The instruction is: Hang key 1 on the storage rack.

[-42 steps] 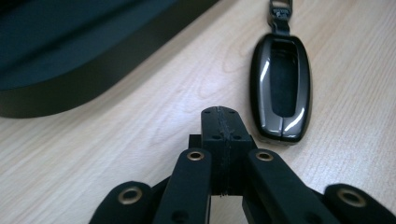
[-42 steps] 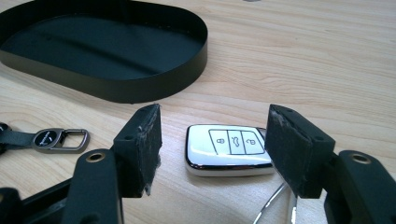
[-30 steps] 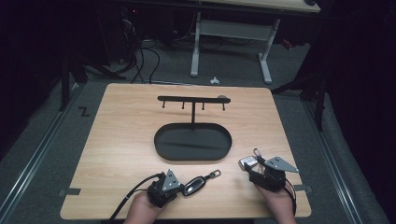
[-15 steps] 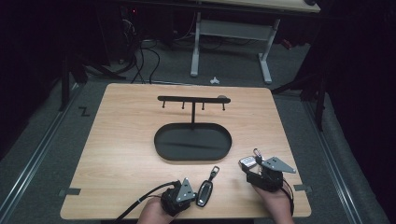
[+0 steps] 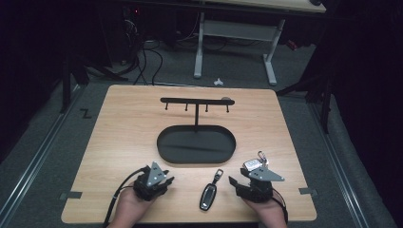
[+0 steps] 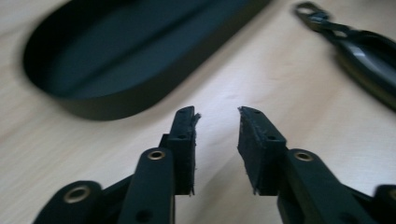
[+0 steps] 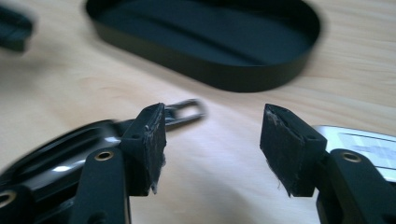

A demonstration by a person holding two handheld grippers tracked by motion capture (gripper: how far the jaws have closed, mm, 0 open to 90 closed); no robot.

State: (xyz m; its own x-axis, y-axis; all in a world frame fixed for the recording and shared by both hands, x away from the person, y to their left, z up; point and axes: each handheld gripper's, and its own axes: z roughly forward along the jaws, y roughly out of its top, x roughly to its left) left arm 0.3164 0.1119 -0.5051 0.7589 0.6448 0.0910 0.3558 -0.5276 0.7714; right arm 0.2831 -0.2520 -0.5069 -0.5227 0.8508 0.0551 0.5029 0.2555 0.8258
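Key fob (image 5: 209, 194) lies free on surface (image 5: 123, 137) between left gripper (image 5: 153, 179) and right gripper (image 5: 252, 179); both fingers apart, empty. Likely next: grasp fob, hang on rack (image 5: 196, 101).

On the table (image 5: 119, 123), an oval tray (image 5: 196, 145) sits at the centre, its hook rack (image 5: 196, 101) rising toward the far edge. A car key fob (image 5: 209, 192) lies near the near edge, between the left tool (image 5: 159, 183) and right tool (image 5: 237, 183), with a small tagged key (image 5: 252, 164) beside the right tool
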